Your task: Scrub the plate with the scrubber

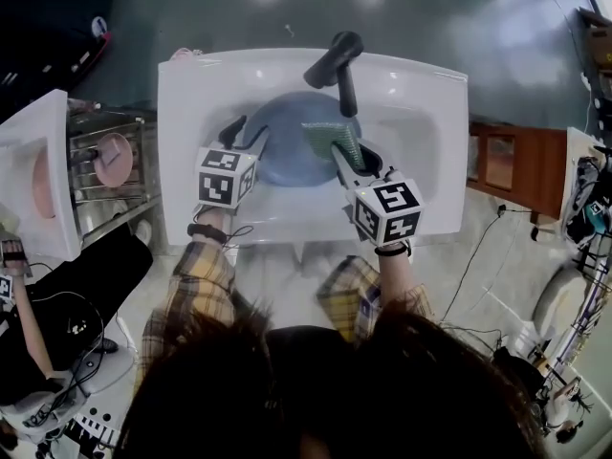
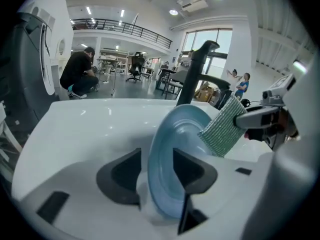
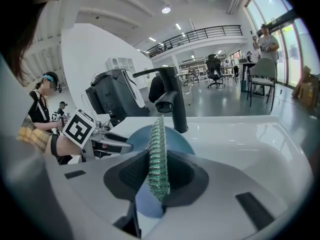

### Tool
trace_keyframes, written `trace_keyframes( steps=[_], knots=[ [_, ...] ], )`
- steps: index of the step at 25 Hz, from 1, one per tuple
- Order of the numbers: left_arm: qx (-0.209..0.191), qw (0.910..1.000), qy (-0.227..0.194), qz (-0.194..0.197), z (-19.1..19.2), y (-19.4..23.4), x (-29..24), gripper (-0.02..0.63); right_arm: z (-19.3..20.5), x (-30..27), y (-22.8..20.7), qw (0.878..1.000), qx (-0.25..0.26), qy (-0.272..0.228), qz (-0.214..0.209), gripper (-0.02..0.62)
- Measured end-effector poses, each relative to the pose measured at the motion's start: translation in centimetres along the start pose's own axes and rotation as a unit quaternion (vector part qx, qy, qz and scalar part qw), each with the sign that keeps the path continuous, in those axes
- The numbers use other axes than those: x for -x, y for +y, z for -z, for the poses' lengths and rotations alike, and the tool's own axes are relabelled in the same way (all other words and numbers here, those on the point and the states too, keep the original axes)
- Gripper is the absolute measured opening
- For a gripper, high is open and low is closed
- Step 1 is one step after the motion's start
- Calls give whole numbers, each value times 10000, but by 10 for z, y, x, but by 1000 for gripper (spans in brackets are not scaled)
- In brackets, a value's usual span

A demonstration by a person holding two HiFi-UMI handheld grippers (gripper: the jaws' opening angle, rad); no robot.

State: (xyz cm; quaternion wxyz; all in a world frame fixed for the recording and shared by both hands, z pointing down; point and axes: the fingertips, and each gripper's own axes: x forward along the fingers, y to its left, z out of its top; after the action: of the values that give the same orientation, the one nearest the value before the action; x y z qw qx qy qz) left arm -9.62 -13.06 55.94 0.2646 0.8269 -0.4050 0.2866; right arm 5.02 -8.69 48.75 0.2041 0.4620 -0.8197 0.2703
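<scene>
The blue plate [image 1: 287,156] is tilted in the basin of the white sink [image 1: 421,84]. Its rim lies between the fingers of the left gripper [image 1: 245,133], which are spread apart and not pressed on it. The green scrubber [image 1: 328,138] is clamped in the fingers of the right gripper [image 1: 340,151] and held over the plate. A black faucet [image 1: 337,60] is set just beyond both. A dish rack [image 1: 113,156] is seen left of the left fingers and a wooden cabinet [image 1: 502,165] right of the right ones, on a glossy grey floor [image 1: 239,8].

Smooth glossy blue plate [image 1: 287,132], rough woven green scrubber [image 1: 325,140], glossy white sink [image 1: 421,84]
</scene>
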Motion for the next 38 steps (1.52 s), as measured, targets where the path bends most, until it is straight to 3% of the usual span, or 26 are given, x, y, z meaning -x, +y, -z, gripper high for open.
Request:
trace_keyframes(
  steps=[6, 8, 12, 18, 23, 30, 38],
  knots=[
    [267, 9995, 154, 61, 10, 5, -8, 179, 6, -8, -9, 9999, -68, 72, 75, 101],
    [295, 9994, 173, 36, 11, 6, -9, 142, 7, -10, -12, 9999, -88, 81, 105, 101],
    [98, 9996, 246, -121, 12, 11, -10, 49, 7, -12, -18, 9998, -109, 74, 176, 101],
    [-103, 9992, 395, 21, 12, 9, -10, 38, 8, -16, -26, 9994, -92, 125, 319, 101],
    [-194, 9989, 421, 19, 12, 7, -11, 37, 10, -21, -35, 9967, 480, 244, 612, 101],
    [-178, 9989, 431, 80, 13, 5, -10, 34, 2, -36, -45, 9834, 1255, 413, 1241, 103],
    [-149, 9987, 475, 84, 16, 5, -10, 34, -11, -65, -27, 9797, 1577, 388, 1175, 103]
  ],
)
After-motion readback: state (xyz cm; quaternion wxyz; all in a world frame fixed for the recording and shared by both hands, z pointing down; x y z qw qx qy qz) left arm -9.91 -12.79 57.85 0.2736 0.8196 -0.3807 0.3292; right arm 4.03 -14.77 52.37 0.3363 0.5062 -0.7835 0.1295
